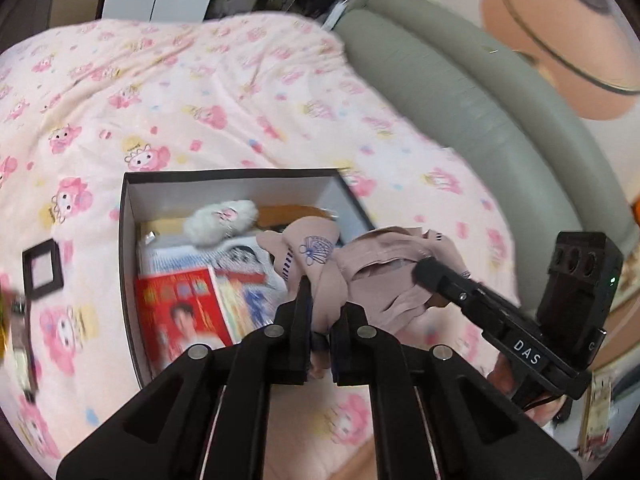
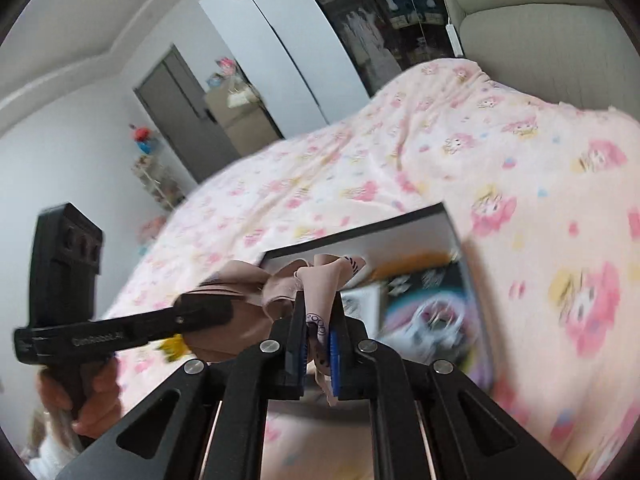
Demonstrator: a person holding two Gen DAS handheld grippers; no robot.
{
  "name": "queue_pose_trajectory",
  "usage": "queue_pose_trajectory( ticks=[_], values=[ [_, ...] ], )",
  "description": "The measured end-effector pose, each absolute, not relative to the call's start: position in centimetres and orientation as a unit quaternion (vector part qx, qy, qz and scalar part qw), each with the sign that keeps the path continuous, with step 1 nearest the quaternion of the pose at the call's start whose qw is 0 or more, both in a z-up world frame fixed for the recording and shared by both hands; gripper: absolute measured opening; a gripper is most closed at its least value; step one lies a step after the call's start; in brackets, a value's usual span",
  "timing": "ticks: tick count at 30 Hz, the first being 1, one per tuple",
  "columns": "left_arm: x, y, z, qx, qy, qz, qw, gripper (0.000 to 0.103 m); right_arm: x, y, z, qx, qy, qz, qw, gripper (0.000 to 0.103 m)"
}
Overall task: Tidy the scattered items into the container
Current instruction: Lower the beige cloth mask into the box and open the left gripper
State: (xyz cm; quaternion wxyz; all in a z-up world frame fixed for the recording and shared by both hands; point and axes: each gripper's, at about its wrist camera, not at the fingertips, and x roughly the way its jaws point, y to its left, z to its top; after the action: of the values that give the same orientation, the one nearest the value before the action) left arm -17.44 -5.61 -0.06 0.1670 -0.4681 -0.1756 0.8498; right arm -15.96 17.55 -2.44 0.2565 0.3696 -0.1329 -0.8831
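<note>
Gripping one crumpled beige printed cloth (image 1: 352, 272) between them, the left gripper (image 1: 320, 316) and right gripper (image 2: 318, 332) hold it above the open dark cardboard box (image 1: 224, 188) on the pink patterned bedsheet (image 1: 200, 92).

The left gripper (image 1: 320, 316) has its jaws drawn close together, pinching a fold of pink cloth (image 1: 320, 256). The right gripper (image 2: 318, 336) is likewise nearly closed on the same cloth, blue pads (image 2: 333, 354) pressing it. Both point forward and slightly downward, close beside each other, each gripped by a bare hand (image 2: 94, 392) around its handle.
</note>
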Motion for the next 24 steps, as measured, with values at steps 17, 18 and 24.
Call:
queue_pose_trajectory(
  ticks=[17,18,24],
  values=[
    [-22.9,-7.2,-9.1,-0.554,-0.188,0.797,0.149,0.029,-24.1,15.6,-7.8,0.487,-0.012,-0.86,0.15,0.03],
    [-23.4,-6.7,-9.1,-0.561,-0.187,0.792,0.152,0.029,-24.7,15.2,-8.3,0.502,-0.008,-0.851,0.152,0.03],
    [-27.3,-4.6,-12.3,-0.635,-0.175,0.74,0.136,0.029,-27.1,15.0,-10.9,0.557,-0.023,-0.819,0.137,0.03]
  ],
)
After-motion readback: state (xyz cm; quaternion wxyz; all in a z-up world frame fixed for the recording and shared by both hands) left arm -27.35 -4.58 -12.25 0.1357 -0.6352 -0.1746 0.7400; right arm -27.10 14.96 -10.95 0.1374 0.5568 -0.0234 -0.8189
